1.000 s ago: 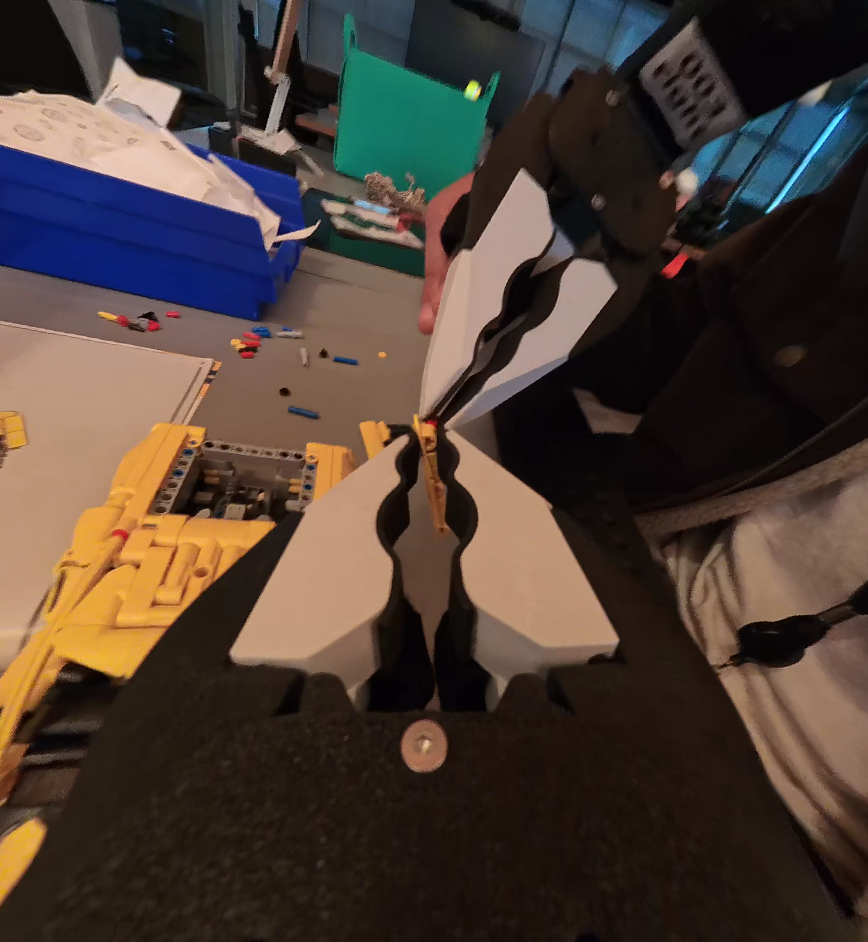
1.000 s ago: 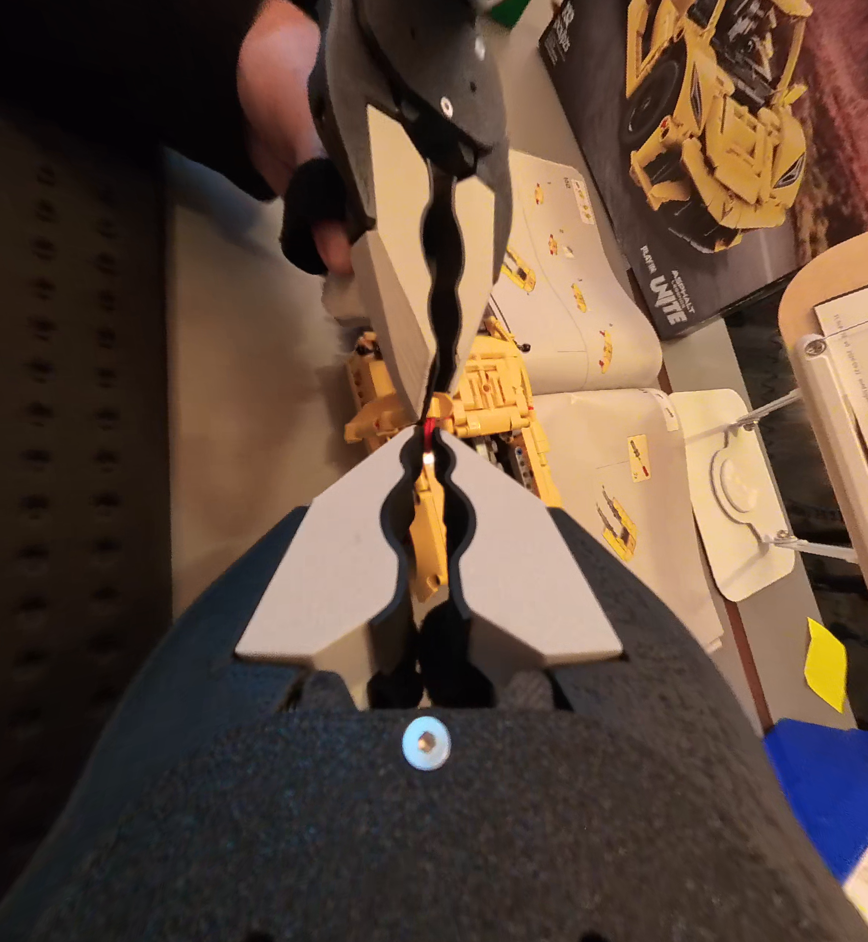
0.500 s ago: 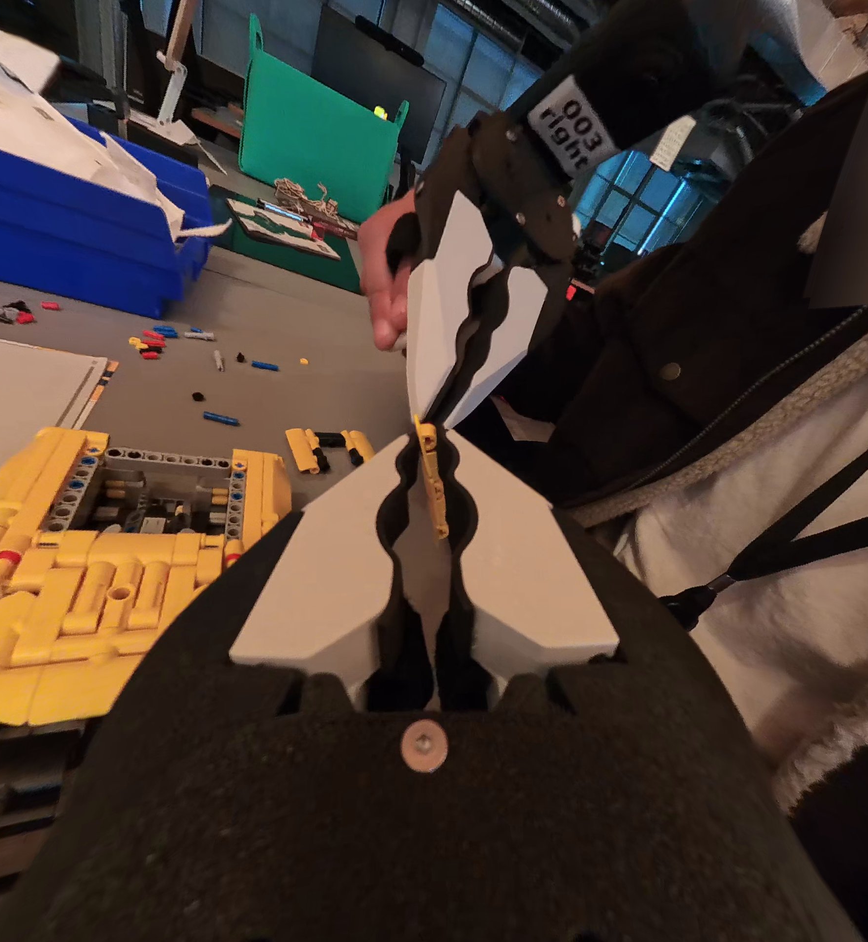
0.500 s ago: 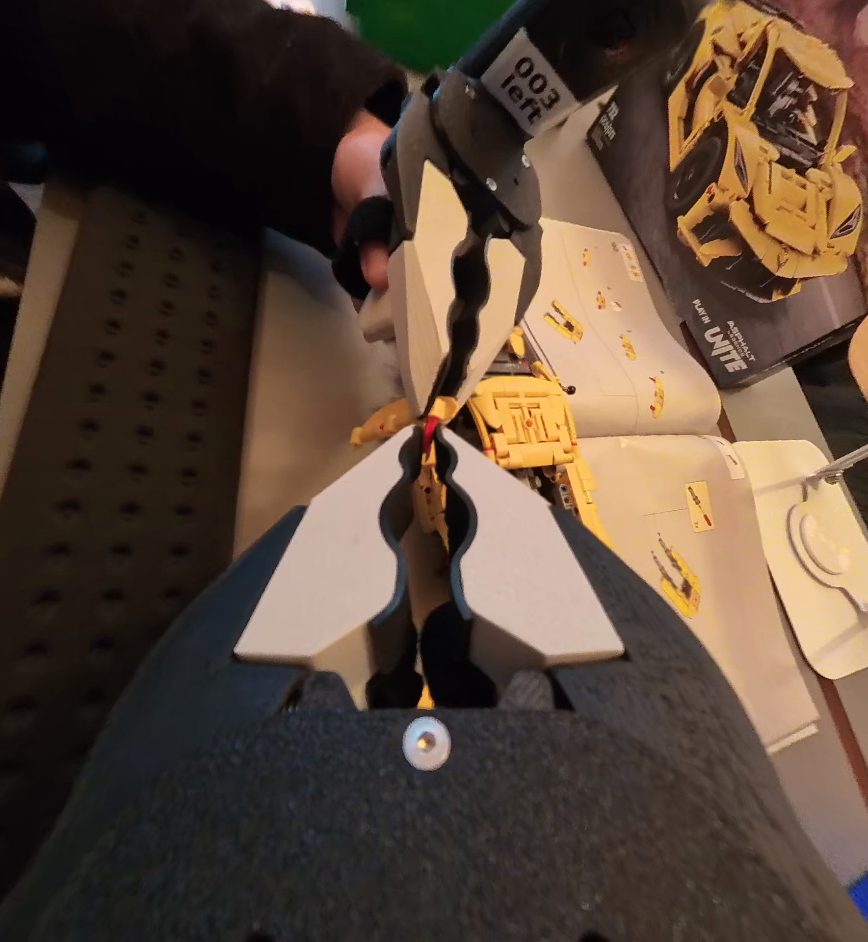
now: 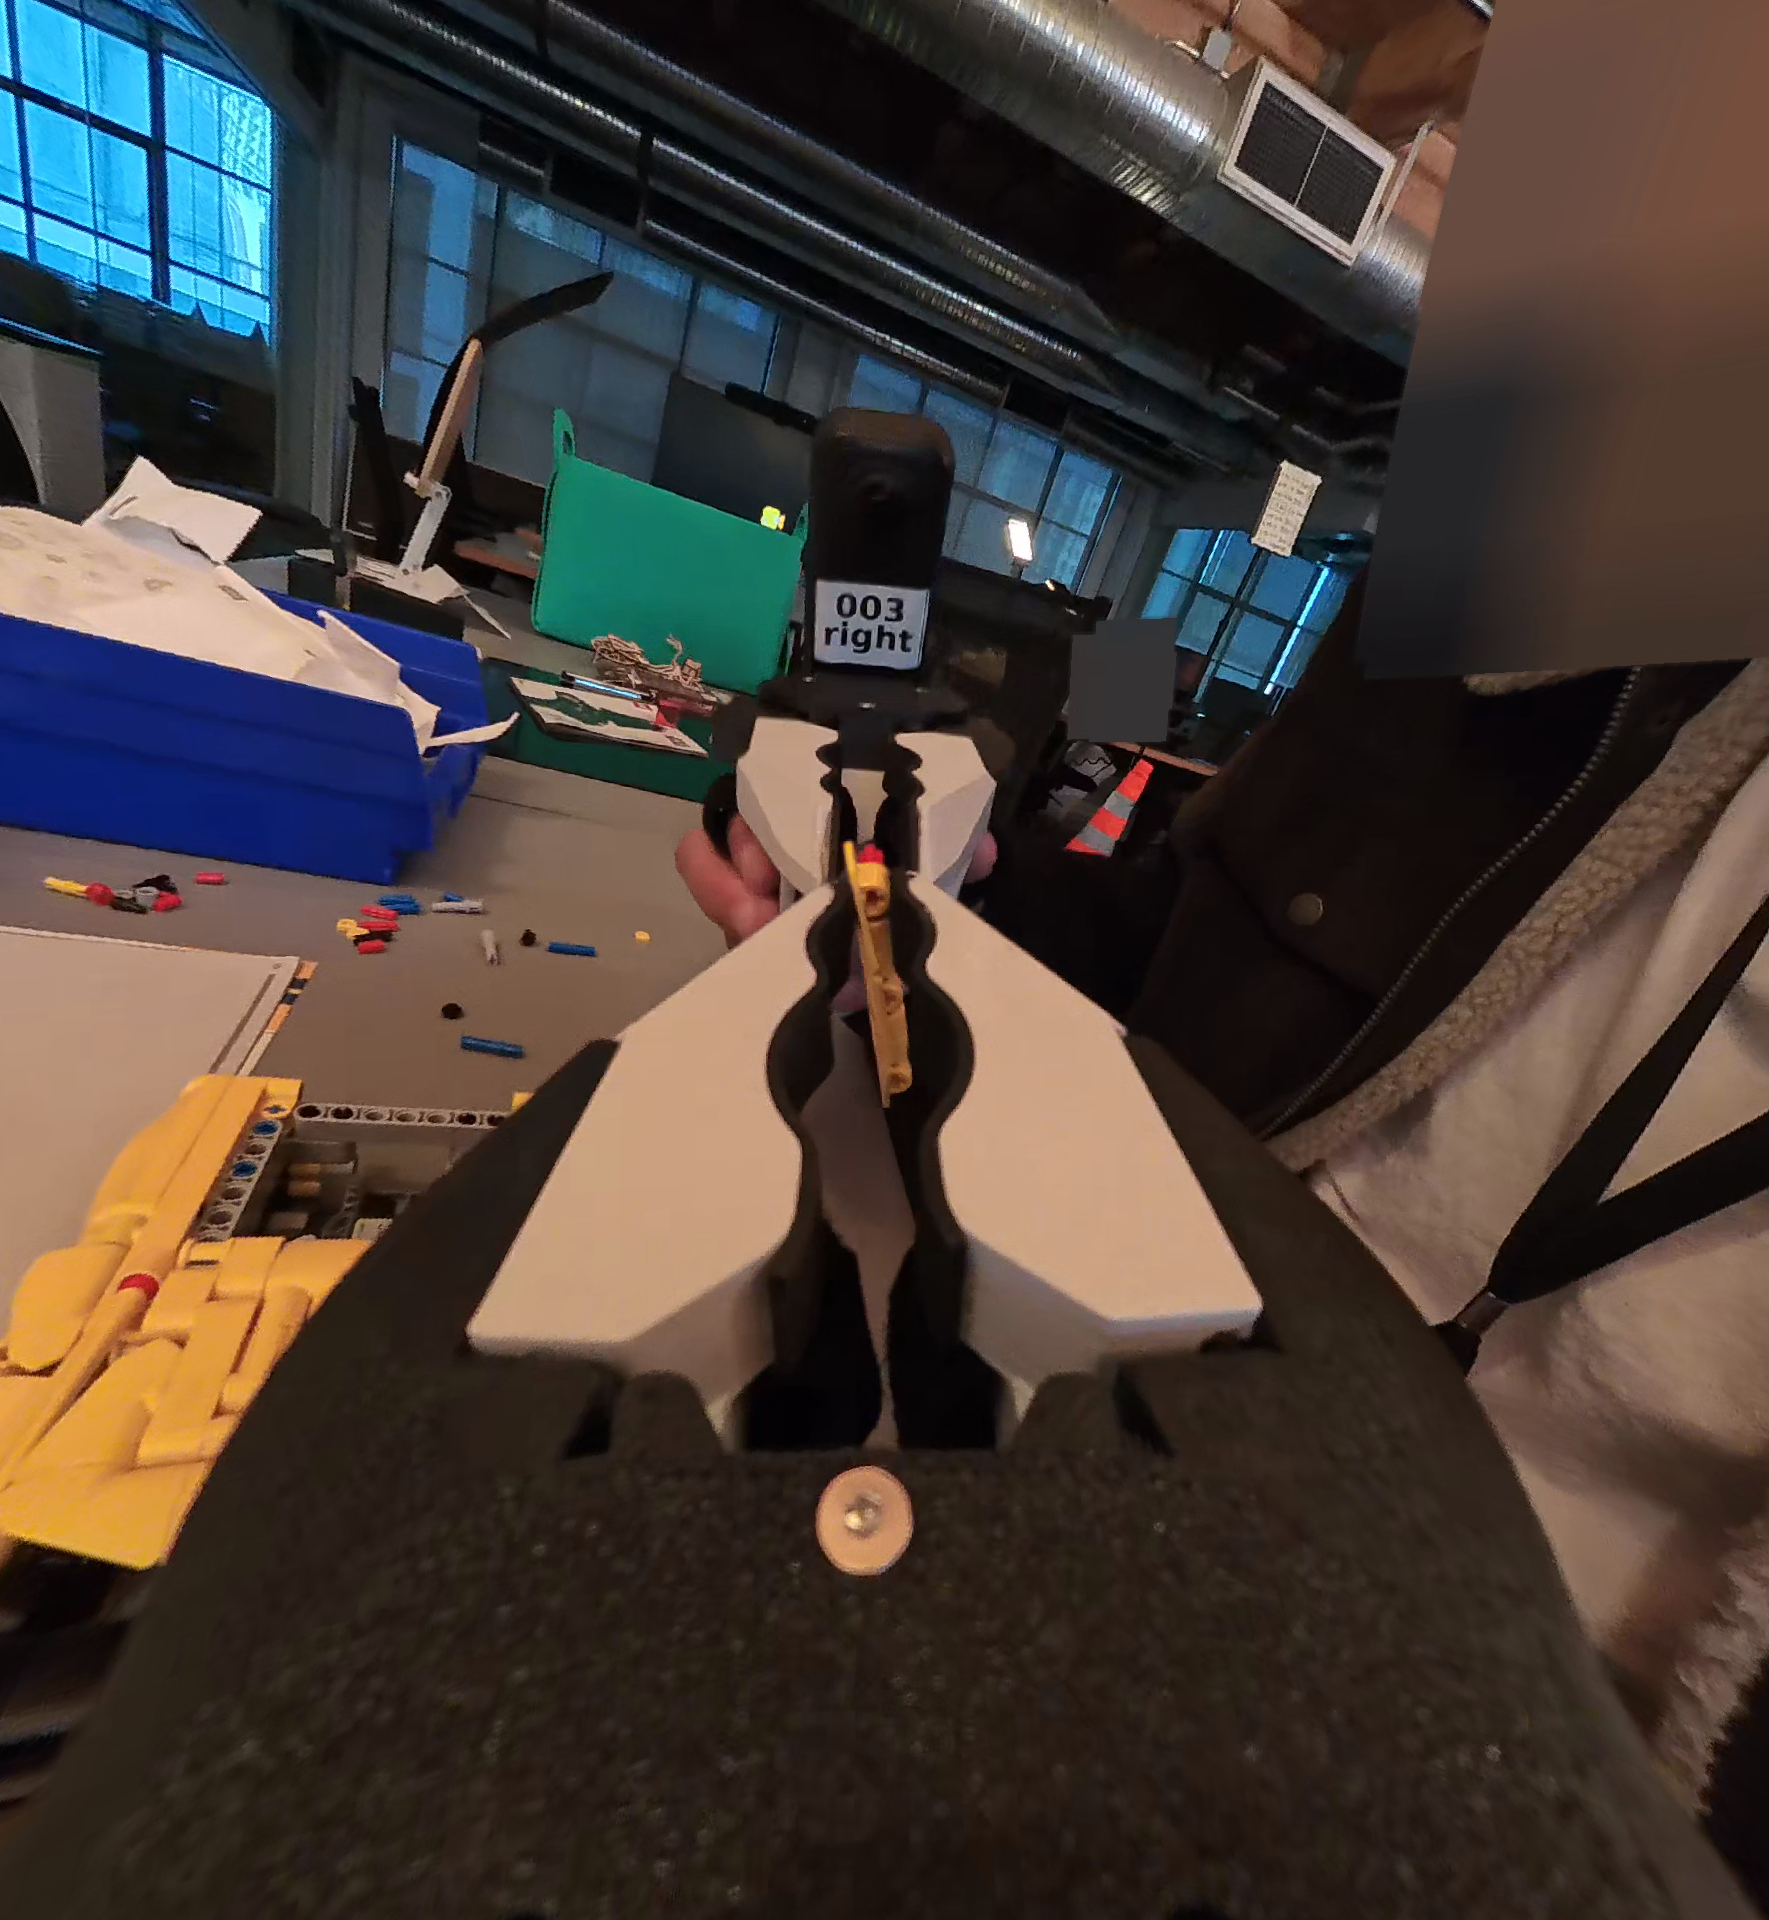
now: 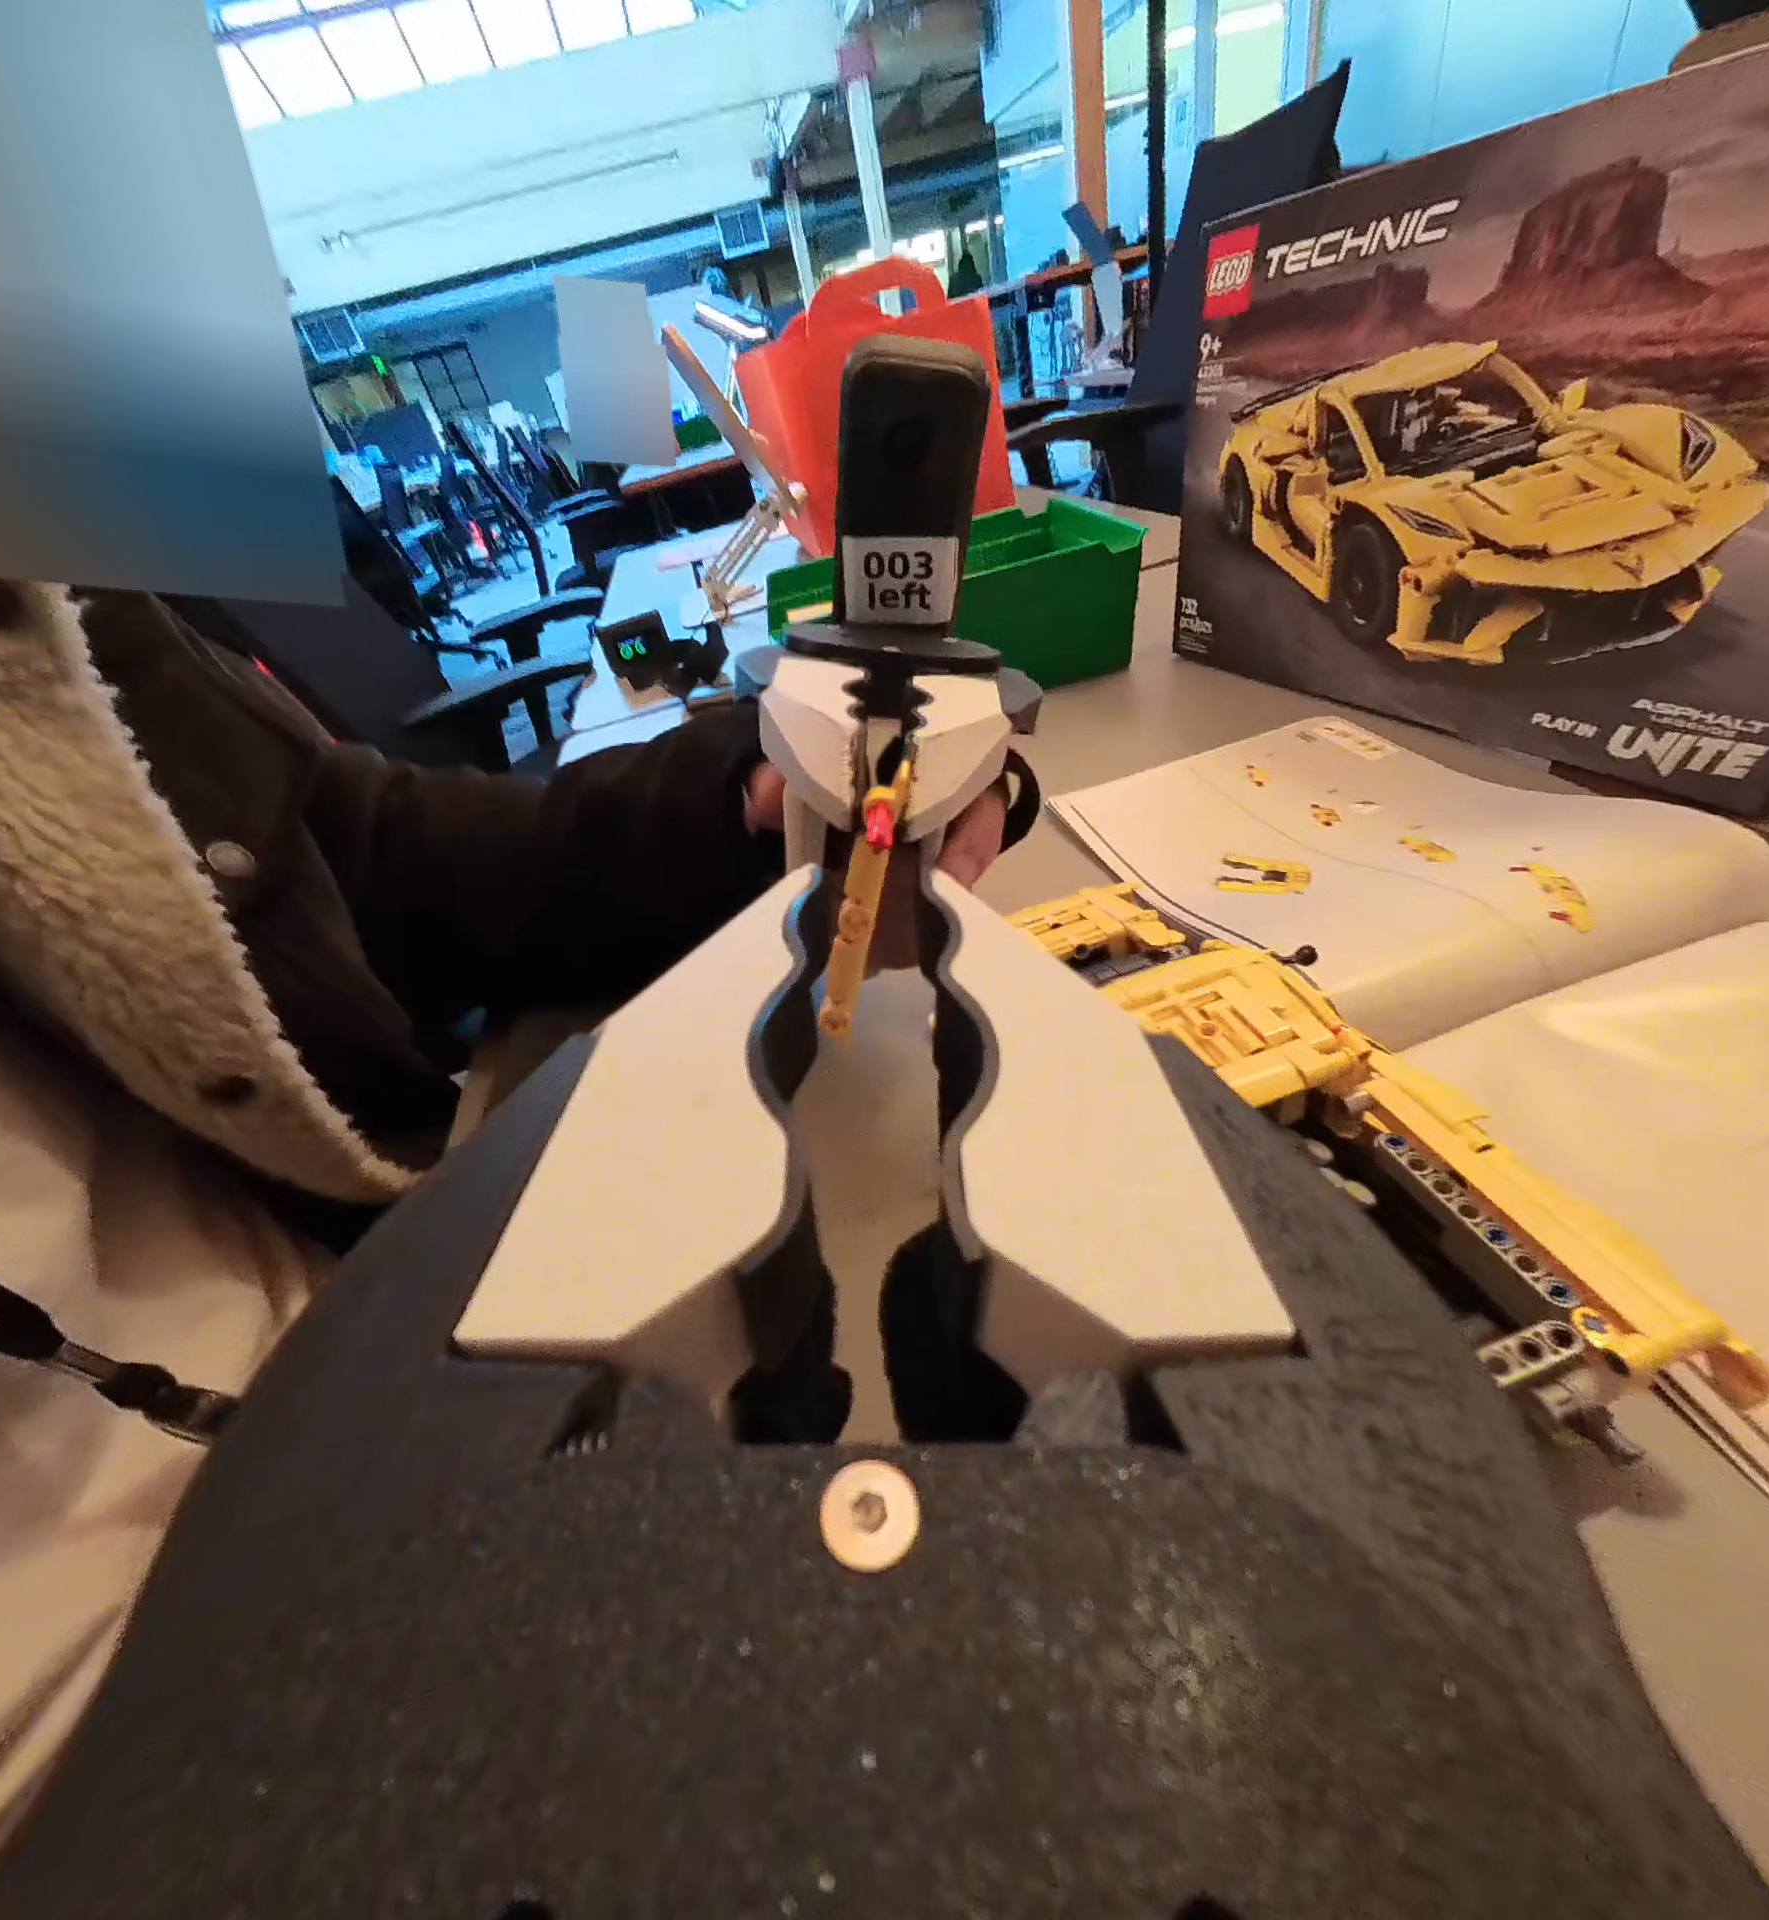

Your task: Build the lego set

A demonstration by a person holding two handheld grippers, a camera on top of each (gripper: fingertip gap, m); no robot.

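- Left gripper (image 5: 867, 902): jaws closed on a thin yellow beam (image 5: 882, 987) tipped with a red pin (image 5: 869, 854), held above the table (image 5: 568, 831).
- Right gripper (image 6: 864, 883): faces the left one tip to tip; jaws narrowly parted around the same beam; grip cannot be confirmed.
- Partly built yellow car (image 5: 132, 1309): on the table, near left, on the open instruction booklet (image 6: 1379, 831).
- Loose pins (image 5: 381, 925): scattered farther left.
- Blue bin (image 5: 163, 727): far left.

Left claw (image 5: 864, 914) pinching yellow beam (image 5: 882, 977), right claw (image 5: 864, 831) opposite
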